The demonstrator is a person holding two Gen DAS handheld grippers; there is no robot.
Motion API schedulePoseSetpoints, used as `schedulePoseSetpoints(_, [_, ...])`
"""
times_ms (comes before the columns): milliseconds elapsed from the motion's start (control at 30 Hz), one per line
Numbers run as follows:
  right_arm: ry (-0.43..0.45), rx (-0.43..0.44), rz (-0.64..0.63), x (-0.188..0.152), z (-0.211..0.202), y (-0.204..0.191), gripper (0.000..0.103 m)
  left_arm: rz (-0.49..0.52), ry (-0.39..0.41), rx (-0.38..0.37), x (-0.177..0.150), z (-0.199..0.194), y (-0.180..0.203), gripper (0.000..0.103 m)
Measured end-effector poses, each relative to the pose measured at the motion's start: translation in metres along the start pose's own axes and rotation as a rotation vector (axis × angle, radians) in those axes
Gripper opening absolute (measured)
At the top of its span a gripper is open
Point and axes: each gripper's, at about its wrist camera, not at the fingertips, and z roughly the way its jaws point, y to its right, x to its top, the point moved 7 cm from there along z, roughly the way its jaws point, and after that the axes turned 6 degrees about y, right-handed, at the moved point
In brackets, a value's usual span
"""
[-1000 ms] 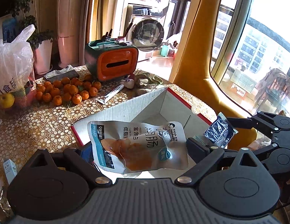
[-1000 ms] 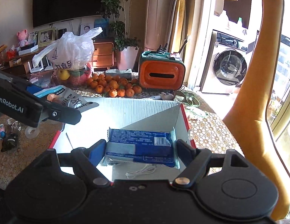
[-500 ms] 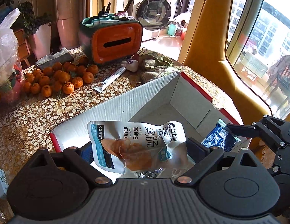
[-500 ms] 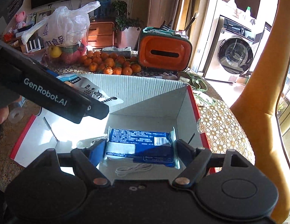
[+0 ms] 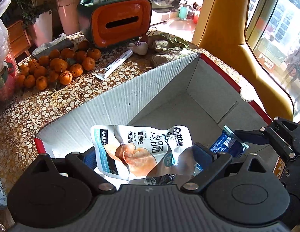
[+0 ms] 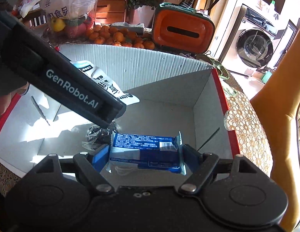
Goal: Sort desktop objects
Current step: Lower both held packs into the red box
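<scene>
My left gripper is clamped on a silver snack pouch printed with a picture of meat, and I hold it over the open white cardboard box with the red rim; the pouch hangs crumpled between the two blue pads, above the box floor rather than resting on it; my right gripper pinches a blue wrapped snack bar by its two ends, low inside the same box near its right wall; the bar shows a barcode on its upper face and lies level between the fingers; in the right wrist view my left gripper crosses from the upper left, its tip just above a small dark crinkled packet lying on the box floor, beside the blue bar; a thin white cord lies on the floor under the bar; beyond the box, on the patterned tablecloth, sit a pile of tangerines, a white tube and an orange tissue box; a plastic bag of fruit stands further left.
</scene>
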Motion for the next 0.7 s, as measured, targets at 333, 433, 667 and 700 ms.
schedulePoseSetpoints(333, [-0.075,0.016,-0.017,-0.006,0.015,0.001,0.080,0.019,-0.064,0.034,-0.003,0.021,-0.002,0.098])
schedulePoseSetpoints(433, [-0.086,0.007,-0.016,-0.007,0.018,0.002,0.081,0.015,-0.080,0.038,-0.003,0.026,-0.002,0.098])
schedulePoseSetpoints(667, [-0.118,0.014,-0.011,-0.014,0.024,0.006,0.081,0.022,-0.146,0.032,-0.010,0.040,-0.002,0.098])
schedulePoseSetpoints(700, [-0.122,0.018,-0.009,-0.015,0.025,0.006,0.081,0.025,-0.152,0.031,-0.011,0.042,-0.001,0.098])
